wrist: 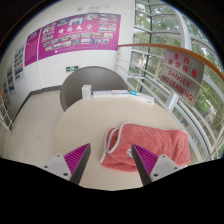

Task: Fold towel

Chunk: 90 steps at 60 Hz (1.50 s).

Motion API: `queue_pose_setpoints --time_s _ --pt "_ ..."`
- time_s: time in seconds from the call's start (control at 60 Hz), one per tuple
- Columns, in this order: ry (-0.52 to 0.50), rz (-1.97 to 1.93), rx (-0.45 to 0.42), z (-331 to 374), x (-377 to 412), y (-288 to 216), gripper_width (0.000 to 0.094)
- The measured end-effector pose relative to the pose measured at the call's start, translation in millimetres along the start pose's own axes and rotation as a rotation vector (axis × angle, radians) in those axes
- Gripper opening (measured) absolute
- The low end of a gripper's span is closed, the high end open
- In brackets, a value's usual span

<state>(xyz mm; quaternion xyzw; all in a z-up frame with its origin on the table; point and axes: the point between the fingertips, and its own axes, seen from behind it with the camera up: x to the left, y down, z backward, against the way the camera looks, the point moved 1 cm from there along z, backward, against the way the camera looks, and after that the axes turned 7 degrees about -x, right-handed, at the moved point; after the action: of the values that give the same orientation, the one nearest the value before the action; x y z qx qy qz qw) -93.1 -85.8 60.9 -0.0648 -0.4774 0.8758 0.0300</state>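
Fingers of the gripper point(110, 162) stand spread apart, grasping nothing; each shows its magenta pad point(78, 157) on the inner face. Between and just beyond the fingertips lies the pink towel point(145, 148), bunched and partly doubled over on the pale round table point(80, 125), its near edge reaching toward the right-hand finger. Most of the cloth lies off to the right of the gap between the fingers. Farther back stand a dark round table point(85, 85) bearing a small white object point(87, 91), a wall of pink posters point(75, 38), and a glazed railing with a red-lettered sign point(180, 85).

Judged step: approach, before any grasp of the cloth. The towel appears rumpled, not neatly folded, so the task seems at an early stage. The next move calls for lowering the fingers onto a free edge or corner, closing on a single layer, then carrying it across the rest.
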Motion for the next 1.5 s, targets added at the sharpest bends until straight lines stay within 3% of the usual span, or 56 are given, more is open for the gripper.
queue_pose_setpoints --time_s 0.1,0.233,0.333,0.4,0.417,0.55,0.633,0.85,0.983,1.083,1.233,1.317,1.4,1.483,1.5 --pt "0.032 0.001 0.045 -53 -4 11 0.0806" --pt "0.028 0.010 0.098 -87 -7 30 0.0618" --pt "0.007 0.022 0.085 -93 -3 28 0.0373" --pt "0.019 0.057 0.092 -91 -11 27 0.0088" --pt "0.035 0.065 0.090 -91 -16 26 0.0057" --pt "0.005 0.087 0.117 -90 -8 27 0.0044" --pt "-0.094 0.010 0.116 -82 20 16 0.0042" --pt "-0.330 -0.201 -0.066 -17 60 -104 0.0043" --pt "-0.291 -0.265 -0.109 -14 2 -132 0.0041" --pt "-0.194 -0.254 -0.045 -38 -64 -89 0.0042" --pt "-0.103 -0.184 0.083 -69 -118 -8 0.0065" --pt "-0.119 -0.157 0.094 -77 -123 10 0.0146" --pt "-0.110 -0.126 0.093 -73 -132 15 0.0410" --pt "-0.093 -0.112 0.079 -60 -143 2 0.0851" --pt "-0.087 -0.112 0.073 -55 -145 0 0.0868"
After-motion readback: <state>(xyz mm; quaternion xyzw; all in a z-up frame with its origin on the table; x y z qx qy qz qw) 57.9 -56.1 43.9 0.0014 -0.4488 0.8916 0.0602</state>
